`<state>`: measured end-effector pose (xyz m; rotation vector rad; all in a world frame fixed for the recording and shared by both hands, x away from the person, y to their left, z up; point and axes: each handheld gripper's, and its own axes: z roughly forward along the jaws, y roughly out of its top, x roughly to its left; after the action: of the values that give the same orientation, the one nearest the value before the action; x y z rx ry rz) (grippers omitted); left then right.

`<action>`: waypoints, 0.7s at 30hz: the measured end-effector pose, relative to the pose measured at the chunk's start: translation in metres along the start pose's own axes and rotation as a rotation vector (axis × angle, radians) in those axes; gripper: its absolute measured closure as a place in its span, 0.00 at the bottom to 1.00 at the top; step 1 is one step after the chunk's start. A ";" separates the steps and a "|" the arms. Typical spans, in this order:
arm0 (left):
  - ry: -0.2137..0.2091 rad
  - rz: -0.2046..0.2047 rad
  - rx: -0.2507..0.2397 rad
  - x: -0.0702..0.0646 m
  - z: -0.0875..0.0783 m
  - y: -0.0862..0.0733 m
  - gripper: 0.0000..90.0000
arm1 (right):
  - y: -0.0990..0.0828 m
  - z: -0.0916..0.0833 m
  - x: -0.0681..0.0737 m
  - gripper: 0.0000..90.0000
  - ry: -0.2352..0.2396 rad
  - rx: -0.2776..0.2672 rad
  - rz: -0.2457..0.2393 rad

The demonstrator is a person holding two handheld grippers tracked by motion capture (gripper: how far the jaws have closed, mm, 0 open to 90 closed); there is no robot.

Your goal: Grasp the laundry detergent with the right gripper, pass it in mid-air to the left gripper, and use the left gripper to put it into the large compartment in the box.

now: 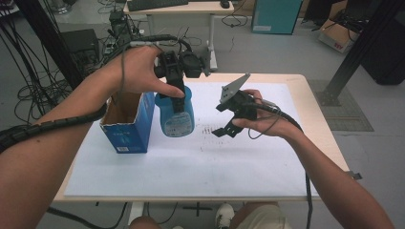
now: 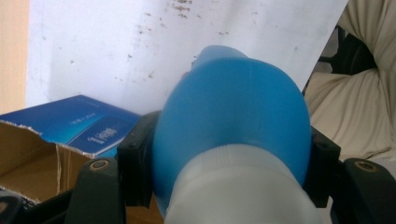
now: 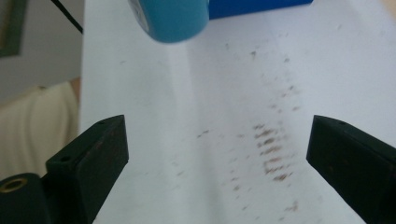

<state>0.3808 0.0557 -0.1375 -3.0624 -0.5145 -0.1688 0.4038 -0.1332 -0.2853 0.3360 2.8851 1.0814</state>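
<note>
The left claw (image 1: pixel 177 93) grips the blue bottle (image 1: pixel 175 114) near its white cap, holding it above the white sheet (image 1: pixel 191 157), just beside the open blue carton (image 1: pixel 128 125). The right claw (image 1: pixel 228 125) stands wide open, empty. Keep the bottle upright and lower it slowly into the carton.

Grey floor (image 1: pixel 267 52), desk (image 1: pixel 191 9) behind, tangled cables (image 1: pixel 28 90) left, teal cabinet (image 1: pixel 277 16), cardboard box (image 1: pixel 334 33) right.
</note>
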 end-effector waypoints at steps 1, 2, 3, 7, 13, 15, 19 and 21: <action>0.000 -0.014 -0.004 0.001 -0.002 -0.001 0.41 | -0.002 -0.004 -0.003 0.07 -0.003 0.006 0.002; 0.005 -0.023 -0.012 0.001 -0.002 -0.001 0.41 | -0.005 -0.010 -0.005 0.06 -0.032 0.006 0.025; 0.004 -0.034 -0.016 0.002 -0.003 -0.002 0.41 | -0.006 -0.014 -0.006 0.06 -0.048 0.006 0.038; -0.025 -0.083 -0.005 0.009 -0.010 -0.006 0.41 | -0.012 -0.032 -0.014 0.06 -0.103 0.036 0.081; 0.007 -0.179 -0.009 0.015 -0.027 -0.012 0.41 | -0.022 -0.058 -0.030 0.06 -0.204 0.101 0.125; 0.033 -0.188 -0.012 0.018 -0.034 -0.014 0.41 | -0.024 -0.066 -0.035 0.07 -0.227 0.127 0.155; 0.039 -0.240 -0.015 0.026 -0.048 -0.016 0.41 | -0.027 -0.079 -0.045 0.07 -0.270 0.168 0.218; 0.032 -0.267 -0.021 0.031 -0.055 -0.018 0.41 | -0.029 -0.086 -0.048 0.07 -0.280 0.208 0.221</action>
<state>0.3980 0.0803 -0.0796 -2.9926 -0.9231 -0.2303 0.4357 -0.2199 -0.2411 0.7655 2.7548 0.6871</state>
